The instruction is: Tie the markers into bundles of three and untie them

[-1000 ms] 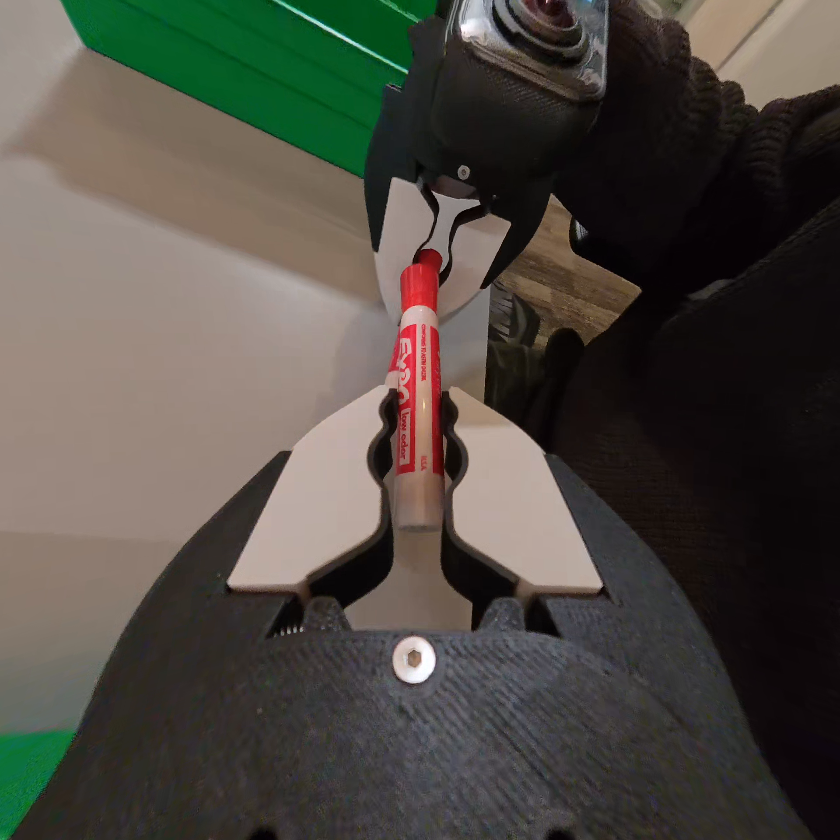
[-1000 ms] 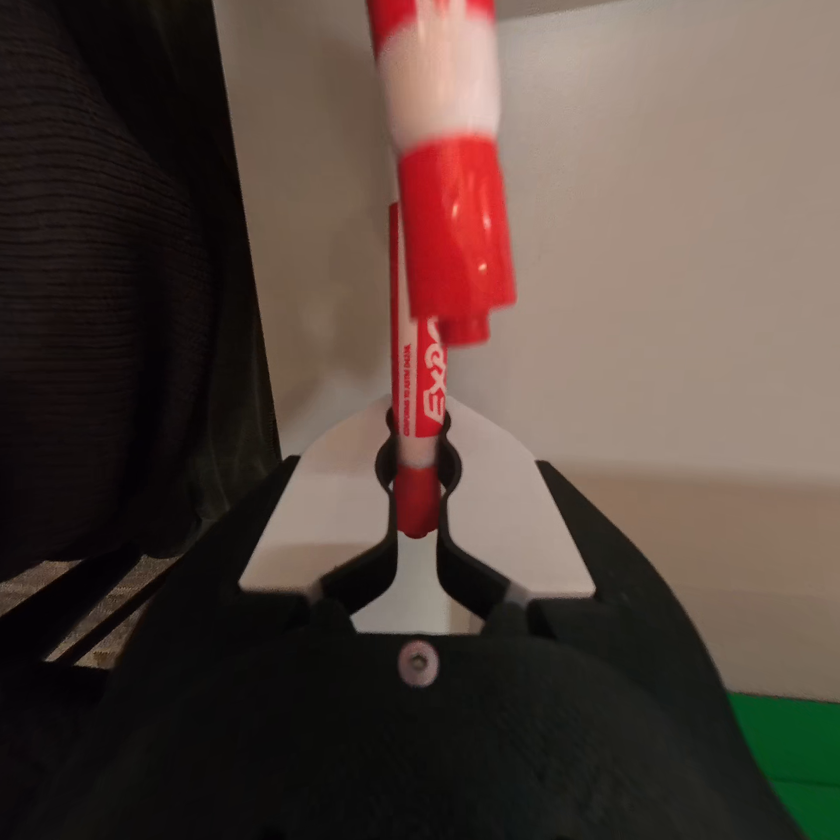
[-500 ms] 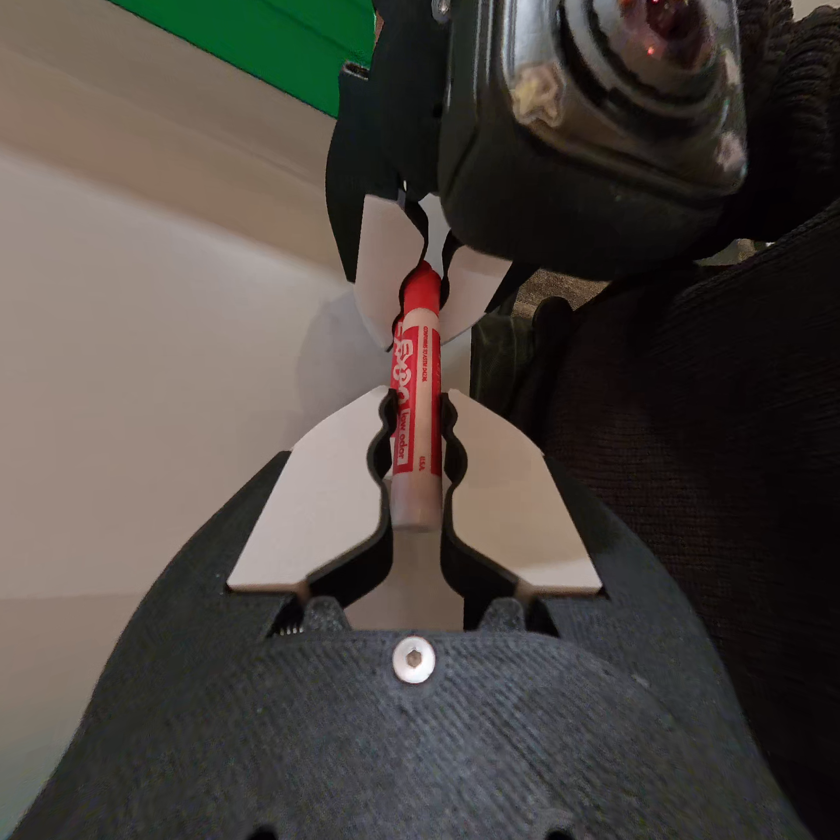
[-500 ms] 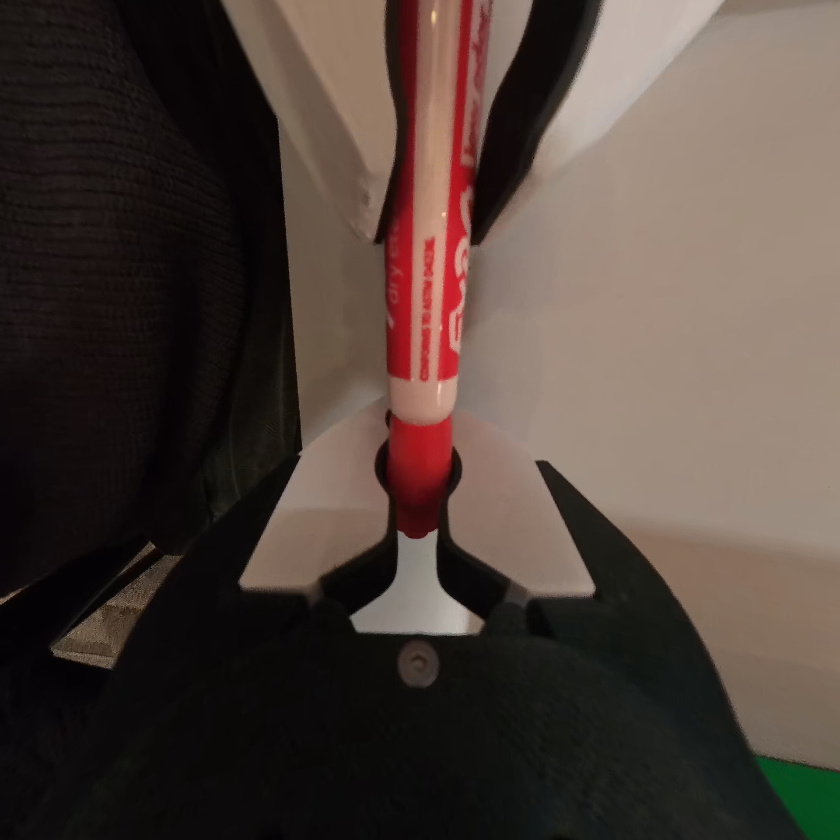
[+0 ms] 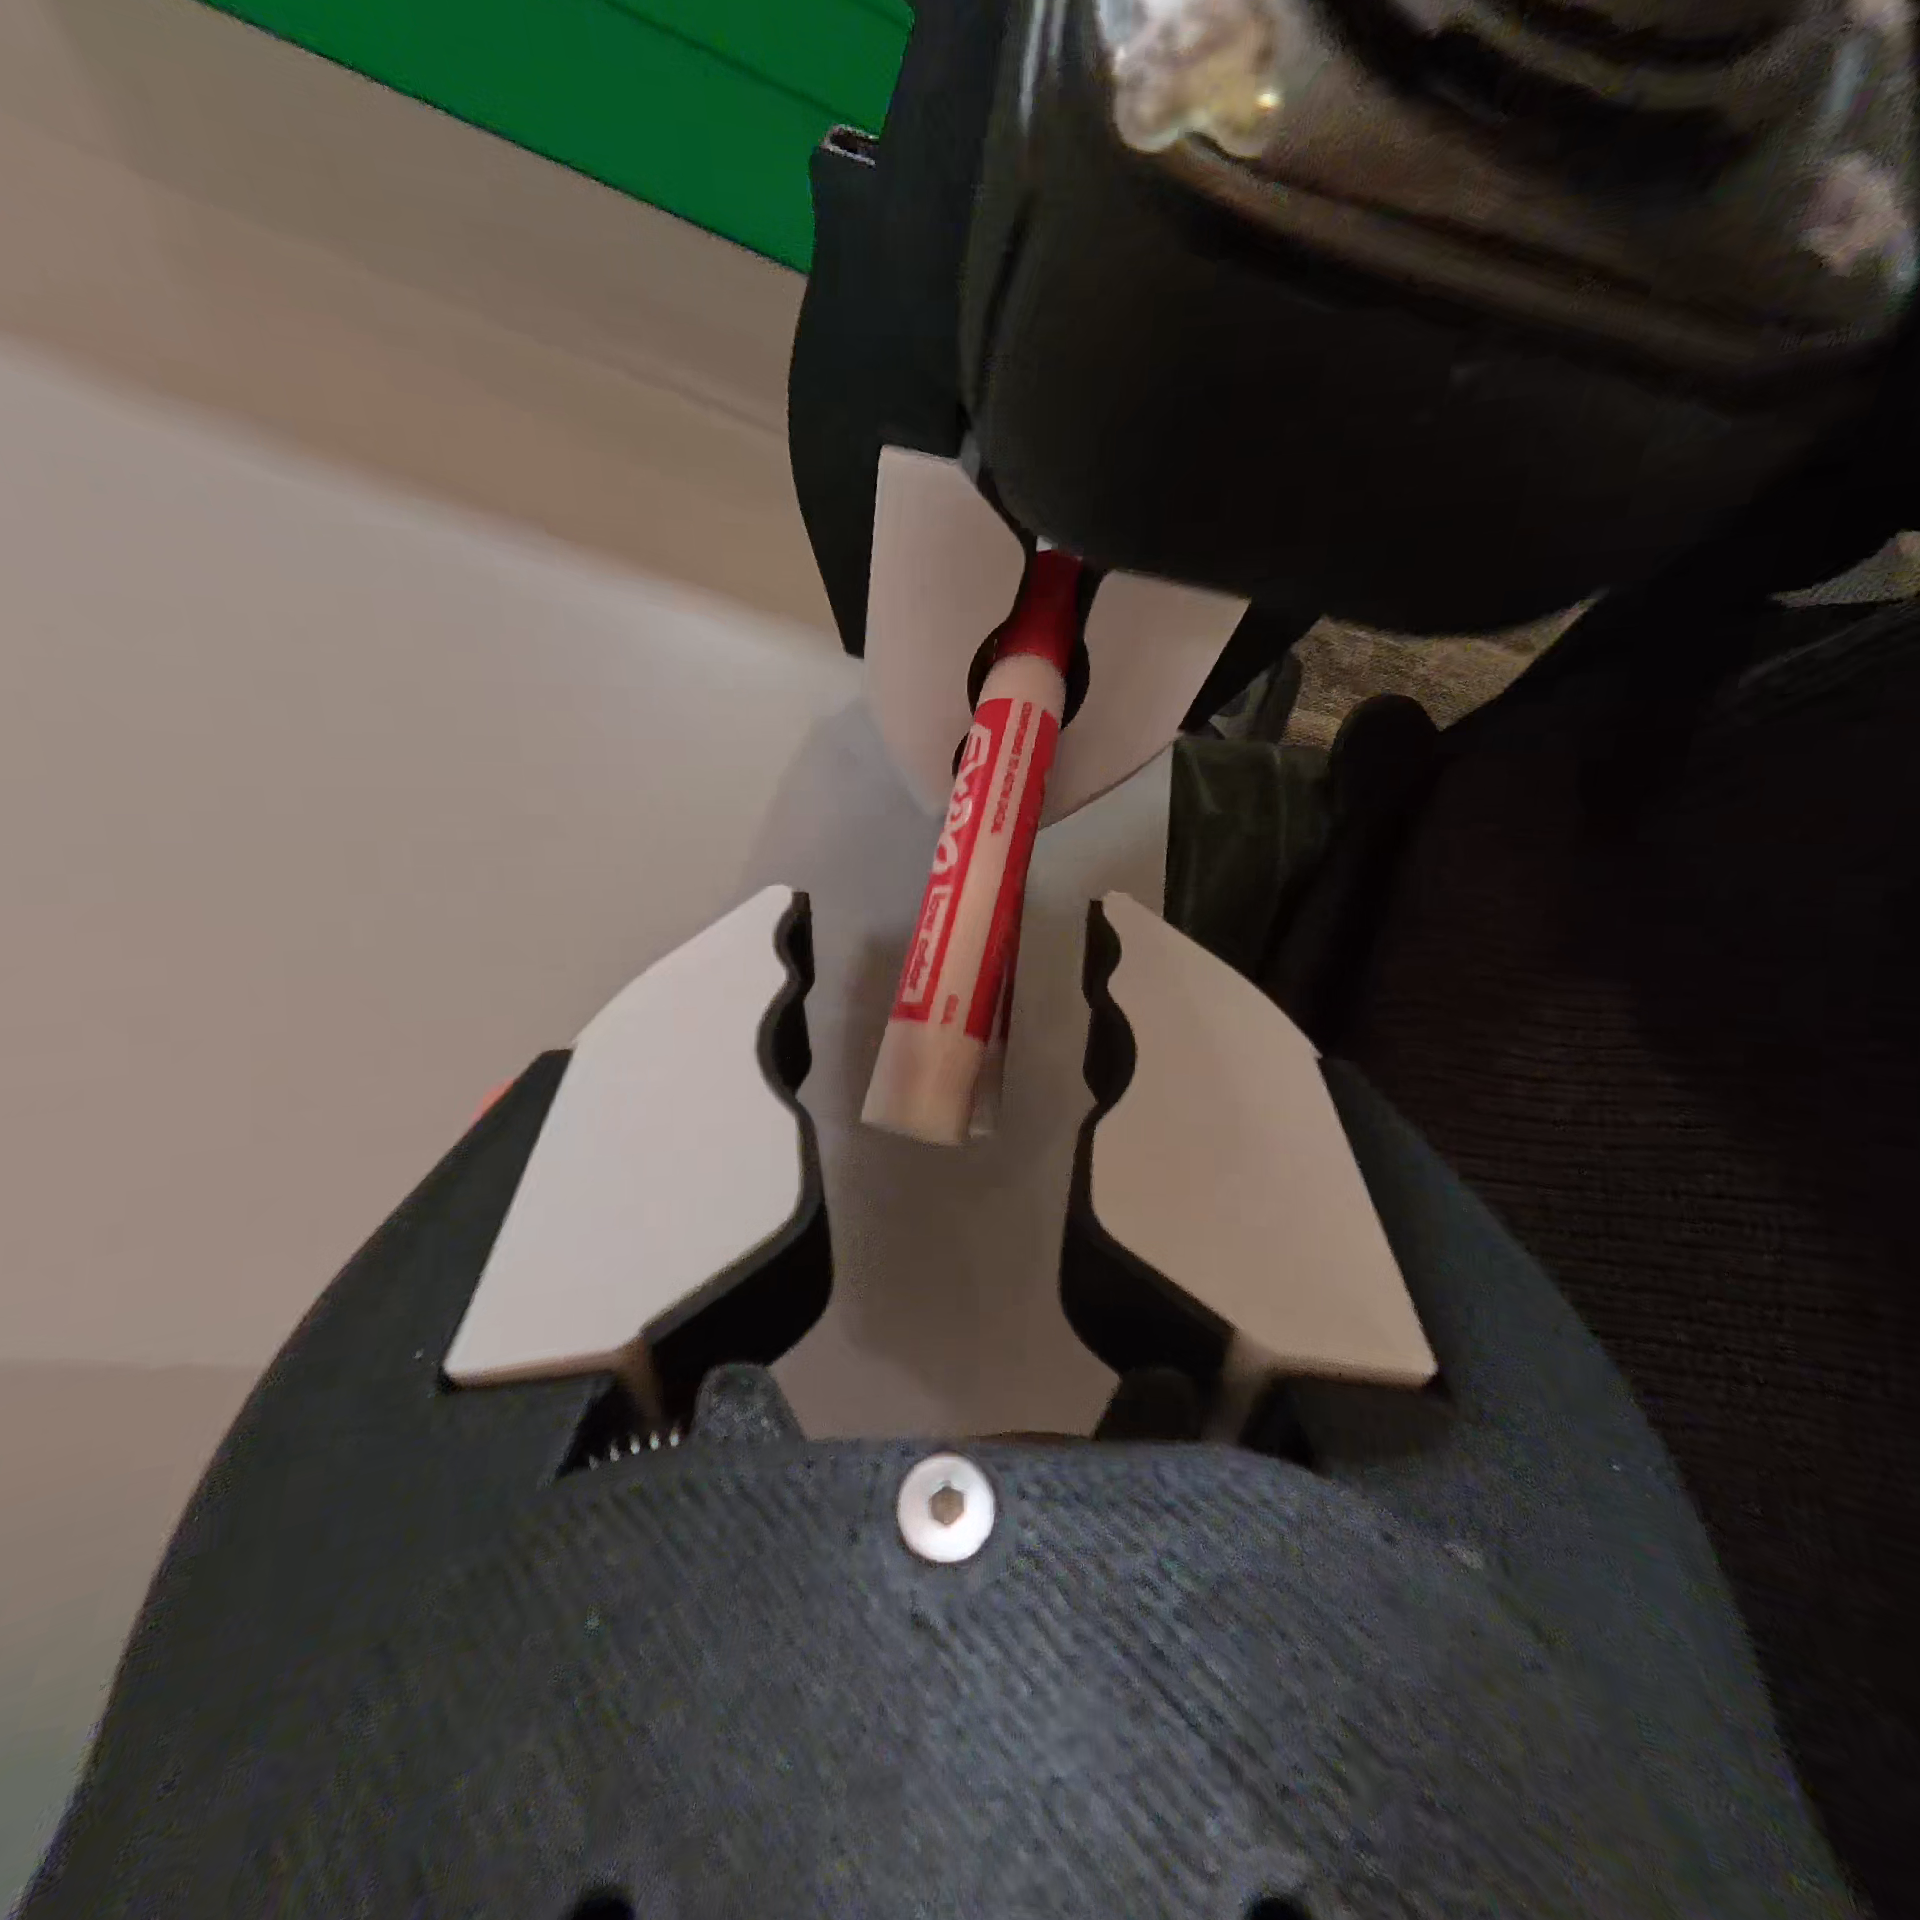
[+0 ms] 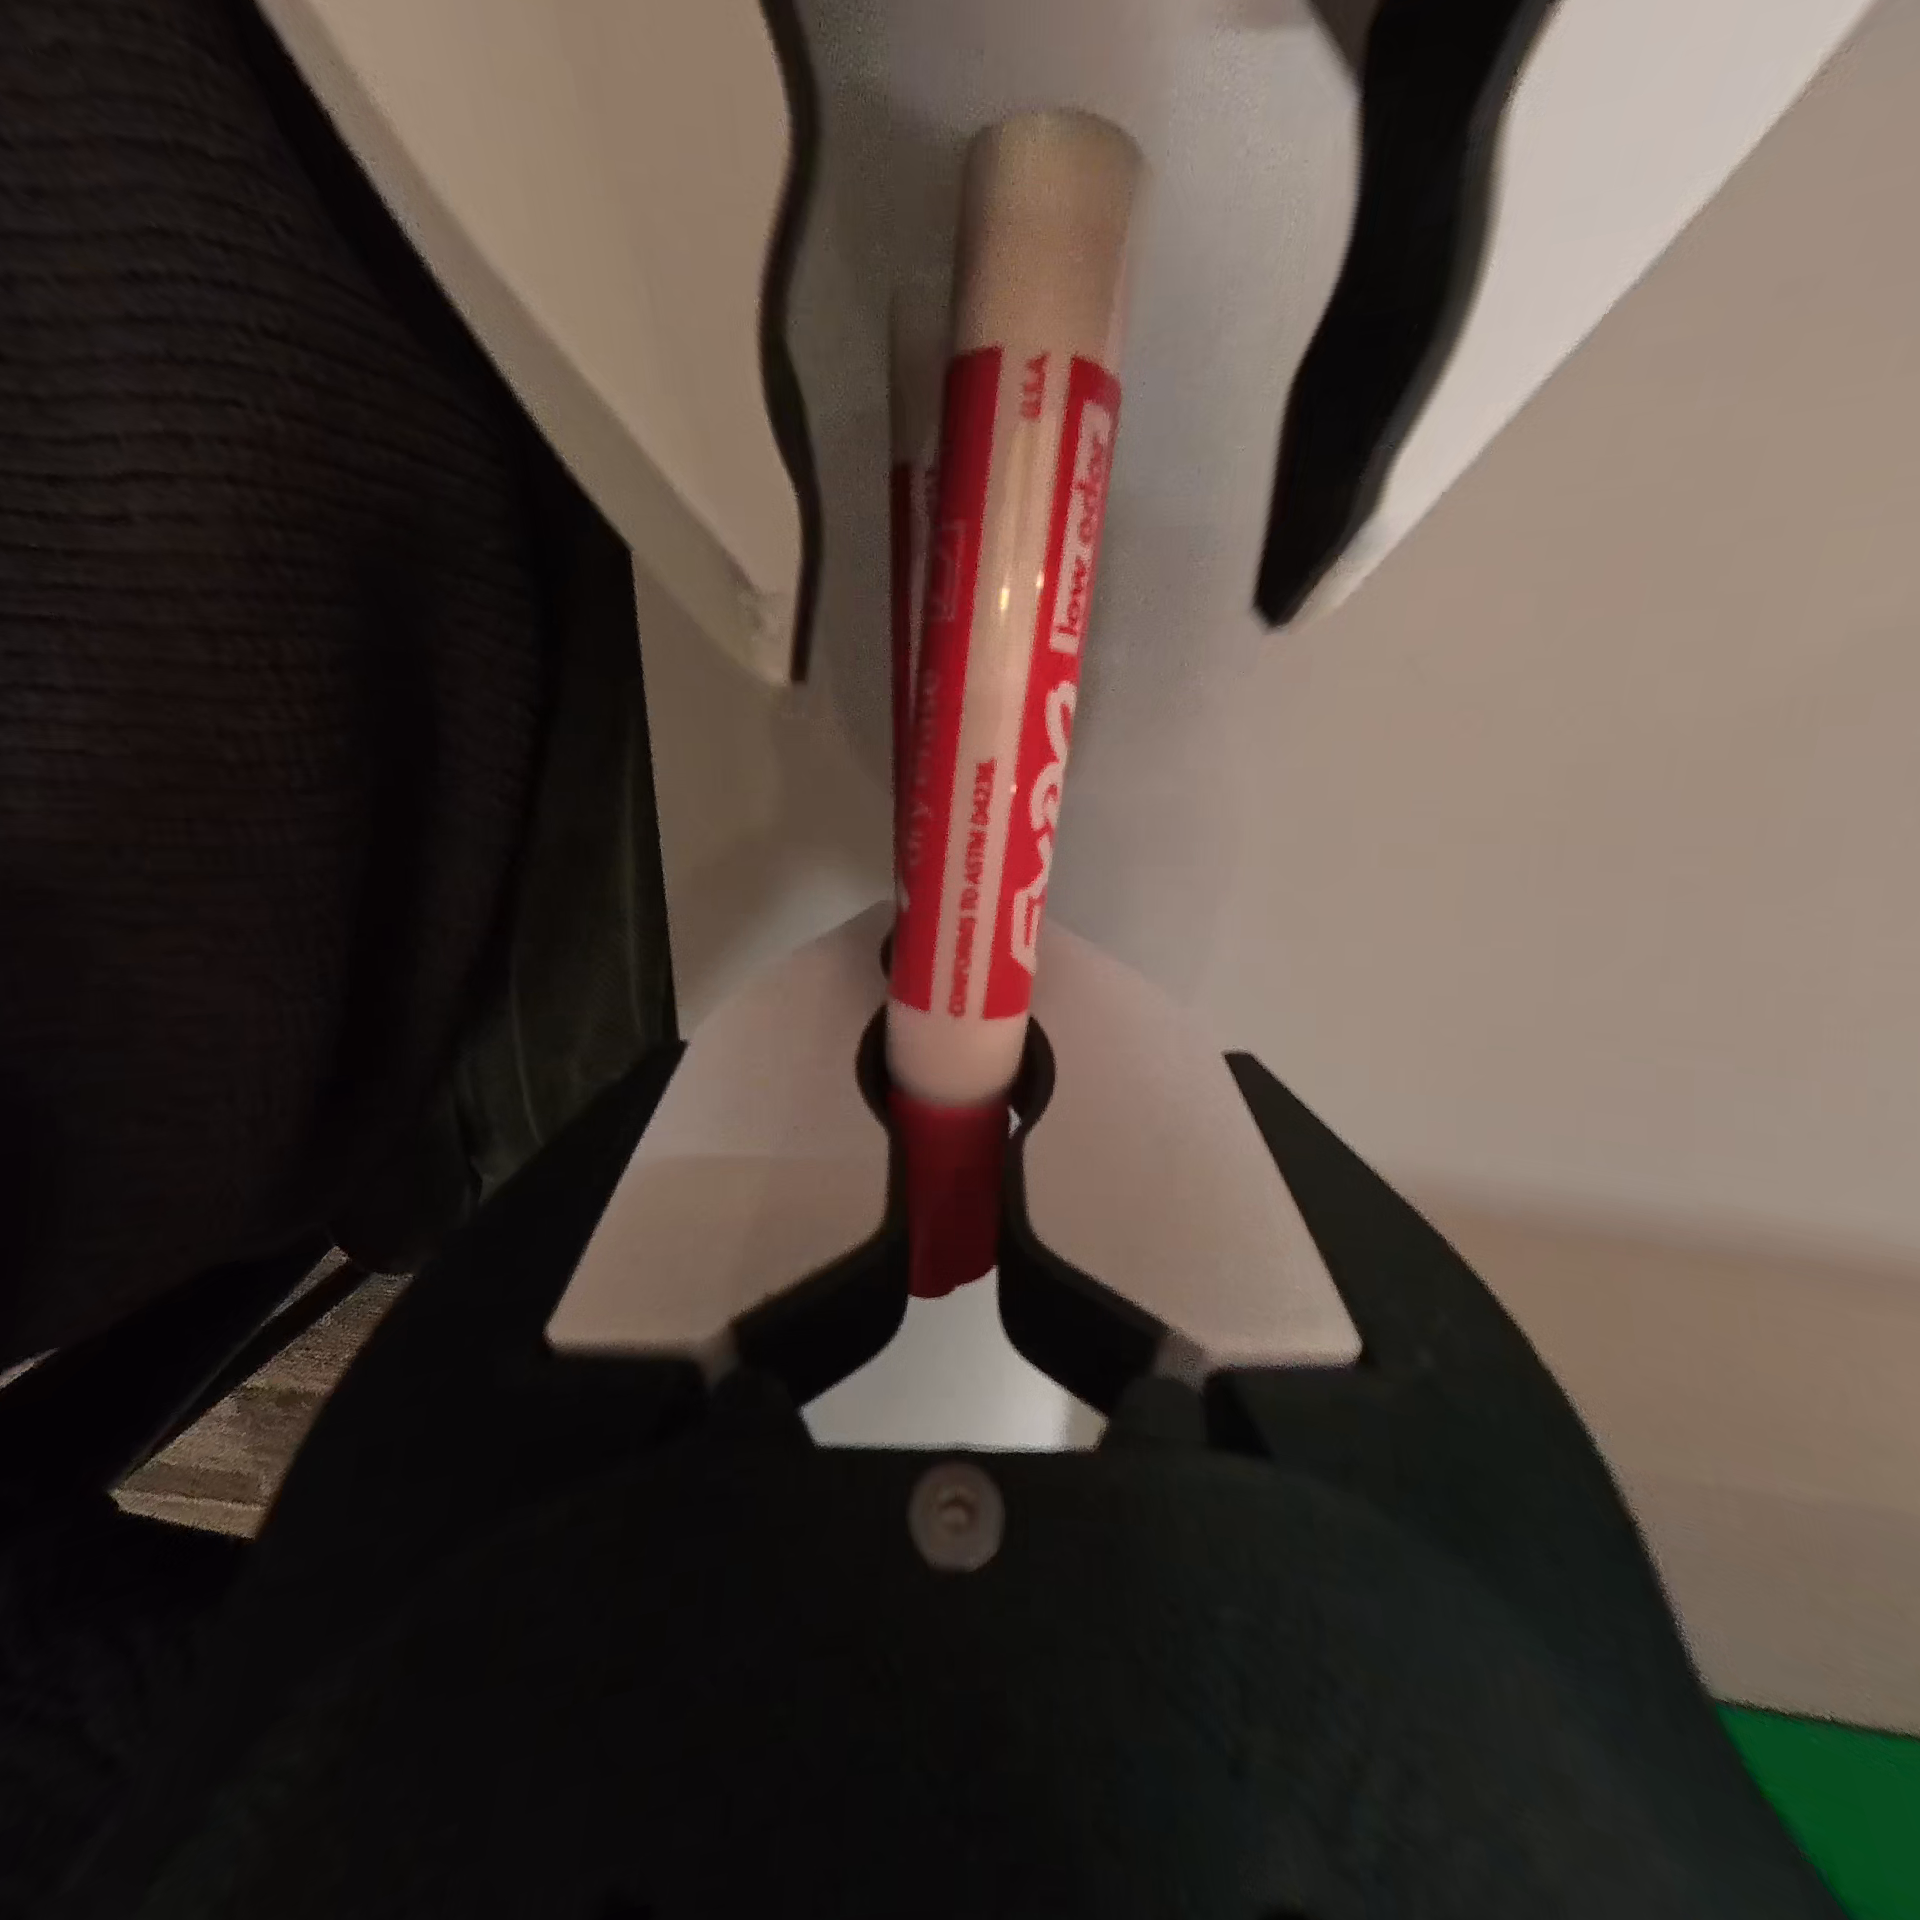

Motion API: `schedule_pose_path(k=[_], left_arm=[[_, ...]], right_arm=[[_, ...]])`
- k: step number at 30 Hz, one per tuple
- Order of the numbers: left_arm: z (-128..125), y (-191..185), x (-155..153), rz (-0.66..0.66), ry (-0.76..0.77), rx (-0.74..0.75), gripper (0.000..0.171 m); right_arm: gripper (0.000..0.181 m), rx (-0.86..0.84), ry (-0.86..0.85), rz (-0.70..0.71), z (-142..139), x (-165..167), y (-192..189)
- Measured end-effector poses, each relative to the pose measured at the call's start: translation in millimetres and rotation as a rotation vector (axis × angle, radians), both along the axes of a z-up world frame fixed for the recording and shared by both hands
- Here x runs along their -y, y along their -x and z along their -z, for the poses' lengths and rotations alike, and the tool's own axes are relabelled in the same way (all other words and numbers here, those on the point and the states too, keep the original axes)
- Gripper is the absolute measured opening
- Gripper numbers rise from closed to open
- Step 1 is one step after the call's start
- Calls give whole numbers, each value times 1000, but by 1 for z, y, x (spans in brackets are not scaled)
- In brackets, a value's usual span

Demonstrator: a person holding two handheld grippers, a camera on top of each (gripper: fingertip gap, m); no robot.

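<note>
- Left gripper [image 5: 945, 1023] points toward 12 o'clock, jaws spread, touching nothing.
- Marker [image 5: 961, 914] lies between them, tilted.
- Right gripper [image 6: 951, 1049], facing it, pinches the marker's red end.

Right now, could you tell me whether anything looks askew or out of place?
Only the marker: it sits tilted between the left tool's open jaws without touching them, held only at its red end by the shut right tool.

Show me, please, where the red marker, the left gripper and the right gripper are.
red marker [image 5: 971, 914], left wrist view, on its labelled barrel.
left gripper [image 5: 945, 909], left wrist view, between its open fingertips.
right gripper [image 6: 961, 940], right wrist view, between its fingertips.
</note>
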State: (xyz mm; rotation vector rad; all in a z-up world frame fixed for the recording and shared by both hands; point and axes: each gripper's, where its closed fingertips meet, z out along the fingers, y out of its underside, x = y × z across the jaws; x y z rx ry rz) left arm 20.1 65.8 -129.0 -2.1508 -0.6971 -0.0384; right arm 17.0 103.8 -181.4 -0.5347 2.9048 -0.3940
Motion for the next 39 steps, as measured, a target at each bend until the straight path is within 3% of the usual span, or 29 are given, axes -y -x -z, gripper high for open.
schedule_pose_path(k=[7, 15, 39], left_arm=[[5, 4, 19, -31, 6, 19, 50], [2, 5, 12, -30, -38, 12, 23], [5, 7, 0, -51, -20, -21, 22]], right_arm=[[14, -13, 30, 32, -4, -3, 13], [15, -19, 24, 65, -3, -8, 22], [13, -18, 3, 49, 2, -4, 15]])
